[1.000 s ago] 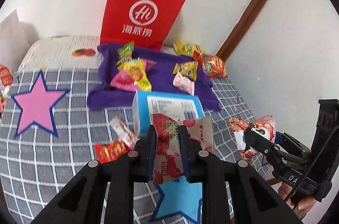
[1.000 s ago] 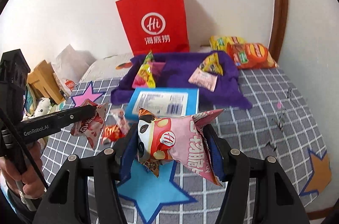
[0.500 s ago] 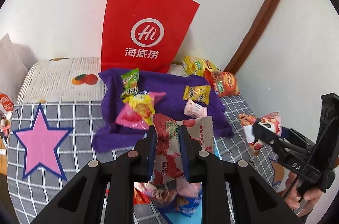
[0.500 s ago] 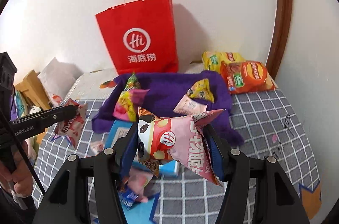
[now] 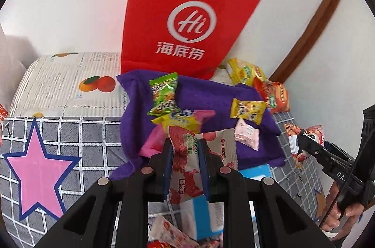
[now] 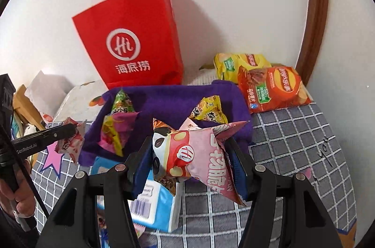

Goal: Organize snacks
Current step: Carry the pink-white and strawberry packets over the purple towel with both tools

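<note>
- left gripper (image 5: 185, 161) clamped on the red-and-white strawberry-print foil sachet (image 5: 187, 168), jaws narrow, pads pinching its middle; sachet hangs in the air above the near edge of the purple fabric tray (image 5: 248, 93)
- right gripper (image 6: 189, 166) holds the puffy pink panda-print snack bag (image 6: 199, 154), jaws fairly wide around it; bag is off the surface, just in front of the tray's near wall
- change over the last second: both grippers have carried their packs forward from above the blue star on the cloth; red bag and tray now loom much larger in both views, light-blue cardboard box (image 6: 159, 203) has dropped under the fingers
- judgement: transport leg nearly finished, release over the tray looks like the next move; nothing let go yet
- tray contents: green crinkled sachet (image 5: 164, 93), yellow-and-pink pack (image 5: 182, 121), small yellow sachet (image 5: 248, 109), pale pink sachet (image 5: 246, 135)
- red paper carrier bag with white "Hi" logo (image 5: 182, 20) stands upright behind the tray, against the wall; inside not visible
- yellow chip bag (image 6: 241, 65) and orange chip bag (image 6: 271, 88) lie outside the tray, beside its far right corner
- a few loose packets remain on the grey checked cloth (image 6: 293, 130) below the box, too cut off to identify
</note>
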`<state>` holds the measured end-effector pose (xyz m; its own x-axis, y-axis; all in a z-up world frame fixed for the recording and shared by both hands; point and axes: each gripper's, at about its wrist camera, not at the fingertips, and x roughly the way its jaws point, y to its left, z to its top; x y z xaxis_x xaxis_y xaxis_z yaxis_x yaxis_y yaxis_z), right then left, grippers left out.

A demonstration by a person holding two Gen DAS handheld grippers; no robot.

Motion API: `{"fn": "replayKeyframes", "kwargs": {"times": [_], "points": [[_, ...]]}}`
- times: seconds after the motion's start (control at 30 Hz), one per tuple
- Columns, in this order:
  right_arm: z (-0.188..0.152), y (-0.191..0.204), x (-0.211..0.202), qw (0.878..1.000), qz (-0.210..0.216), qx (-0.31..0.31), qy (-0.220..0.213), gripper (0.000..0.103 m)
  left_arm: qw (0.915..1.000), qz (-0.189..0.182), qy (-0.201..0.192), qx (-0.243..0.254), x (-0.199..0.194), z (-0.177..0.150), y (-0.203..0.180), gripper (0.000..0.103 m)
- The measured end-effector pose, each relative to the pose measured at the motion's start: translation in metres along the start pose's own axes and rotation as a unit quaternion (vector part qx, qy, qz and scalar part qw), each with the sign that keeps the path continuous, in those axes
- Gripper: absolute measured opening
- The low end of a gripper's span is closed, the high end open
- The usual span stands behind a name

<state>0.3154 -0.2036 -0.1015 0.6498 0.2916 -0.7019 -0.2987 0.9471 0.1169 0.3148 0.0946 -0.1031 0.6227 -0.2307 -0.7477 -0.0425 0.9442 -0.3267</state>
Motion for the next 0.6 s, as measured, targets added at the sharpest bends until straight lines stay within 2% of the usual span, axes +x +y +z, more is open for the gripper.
{"fn": "replayKeyframes", "kwargs": {"times": [0.2, 0.3, 0.6], "points": [[0.004, -0.007, 0.037, 0.999, 0.015, 0.012, 0.028, 0.060, 0.9997, 0.013, 0.014, -0.012, 0.029, 0.004, 0.017, 0.020], [0.005, -0.006, 0.052, 0.999, -0.006, 0.002, 0.036, 0.060, 0.9996, 0.014, 0.016, -0.020, 0.041, 0.006, 0.022, 0.020], [0.007, -0.007, 0.088, 0.998, 0.006, -0.012, 0.060, 0.060, 0.9993, 0.013, 0.022, -0.027, 0.070, 0.012, 0.023, 0.020]]}}
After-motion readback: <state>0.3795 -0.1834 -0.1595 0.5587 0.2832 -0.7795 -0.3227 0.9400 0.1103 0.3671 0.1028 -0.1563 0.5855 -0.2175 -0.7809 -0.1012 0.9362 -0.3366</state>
